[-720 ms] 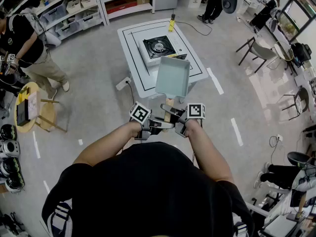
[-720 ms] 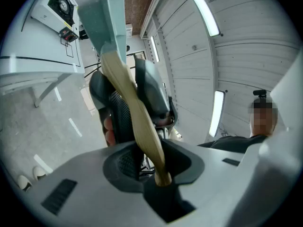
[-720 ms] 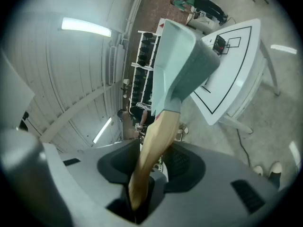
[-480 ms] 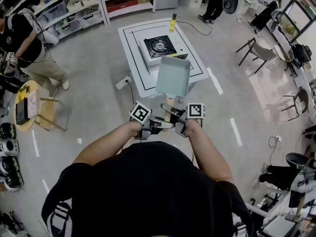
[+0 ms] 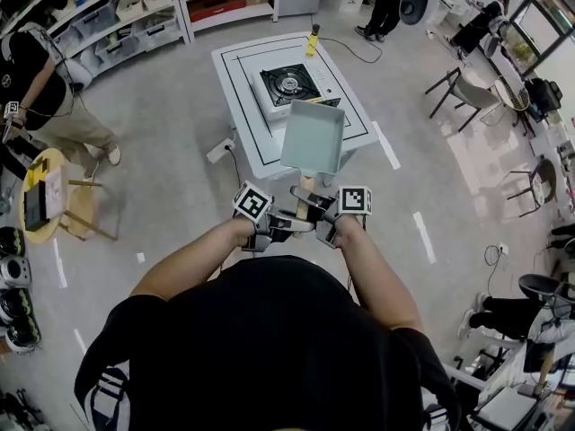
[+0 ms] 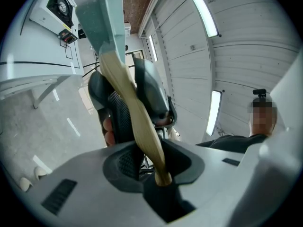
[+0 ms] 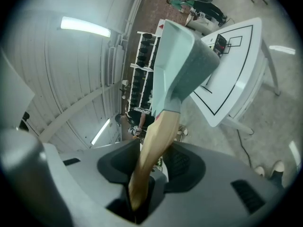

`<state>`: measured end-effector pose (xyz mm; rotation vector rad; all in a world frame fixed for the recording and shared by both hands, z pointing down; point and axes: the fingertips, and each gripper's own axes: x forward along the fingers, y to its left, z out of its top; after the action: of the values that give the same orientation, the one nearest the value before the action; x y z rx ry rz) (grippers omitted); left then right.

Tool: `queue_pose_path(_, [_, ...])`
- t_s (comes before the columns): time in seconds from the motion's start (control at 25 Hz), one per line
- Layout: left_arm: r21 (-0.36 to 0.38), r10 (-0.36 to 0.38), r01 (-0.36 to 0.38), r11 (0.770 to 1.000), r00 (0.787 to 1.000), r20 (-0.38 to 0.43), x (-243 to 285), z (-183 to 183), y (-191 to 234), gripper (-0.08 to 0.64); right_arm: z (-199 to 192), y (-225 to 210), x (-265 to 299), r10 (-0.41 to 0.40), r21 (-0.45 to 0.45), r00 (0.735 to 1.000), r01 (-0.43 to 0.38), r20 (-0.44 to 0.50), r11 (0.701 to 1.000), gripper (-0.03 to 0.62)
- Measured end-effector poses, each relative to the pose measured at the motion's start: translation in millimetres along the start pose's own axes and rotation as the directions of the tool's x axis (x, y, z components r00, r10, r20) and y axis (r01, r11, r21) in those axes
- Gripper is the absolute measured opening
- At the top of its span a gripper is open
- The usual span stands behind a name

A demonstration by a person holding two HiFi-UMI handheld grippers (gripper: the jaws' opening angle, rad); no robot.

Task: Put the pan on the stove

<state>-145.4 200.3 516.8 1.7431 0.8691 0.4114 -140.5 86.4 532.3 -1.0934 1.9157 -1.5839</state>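
Square pale-green pan (image 5: 314, 137) held in the air just short of the stove (image 5: 292, 83), on the person's side, wooden handle (image 5: 305, 189) pinched from opposite sides by left gripper (image 5: 291, 225) and right gripper (image 5: 317, 215), stove on white table (image 5: 237, 106)

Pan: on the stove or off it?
Off. The pan is carried in the air by its wooden handle, short of the stove.
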Motion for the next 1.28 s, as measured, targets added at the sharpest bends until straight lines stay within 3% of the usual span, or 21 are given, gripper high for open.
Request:
queue_pose_path(0.16, [-0.005,-0.022,0.022,1.0,1.0,-0.002,11,-2,-3,0.12,-1,1,-11,0.004,-0.003,1.0,-0.004,0.004,1.0,0.155])
queue_pose_path(0.32, [0.031,0.012,-0.011,0.999,1.0,-0.026,-5,4,2,0.12,6,2,5,0.029,-0.044,1.0,-0.028,0.007,0.999,0.153])
queue_pose_path(0.52, [0.017,0.011,-0.011,1.0,1.0,-0.027,-3,18,7,0.12,21,-6,2,0.007,0.013,1.0,-0.007,0.022,1.0,0.153])
queue_pose_path(0.72, [0.037,0.016,-0.014,0.999,0.999,-0.036,3,30,7,0.121,35,0,1,0.046,-0.053,0.999,-0.046,-0.006,0.998,0.152])
queue_pose_path(0.84, [0.021,0.025,-0.024,0.999,0.999,-0.022,12,39,7,0.12,42,-1,-9,0.038,0.005,0.999,-0.038,-0.005,0.999,0.152])
queue_pose_path(1.16, [0.073,0.094,-0.095,0.993,0.995,0.013,22,59,32,0.12,60,-20,-13,0.064,-0.014,0.997,-0.064,-0.053,0.998,0.147])
queue_pose_path(1.28, [0.045,0.086,-0.088,0.995,0.995,0.041,25,62,37,0.12,61,-24,-13,0.072,0.011,0.995,-0.071,-0.075,0.997,0.147])
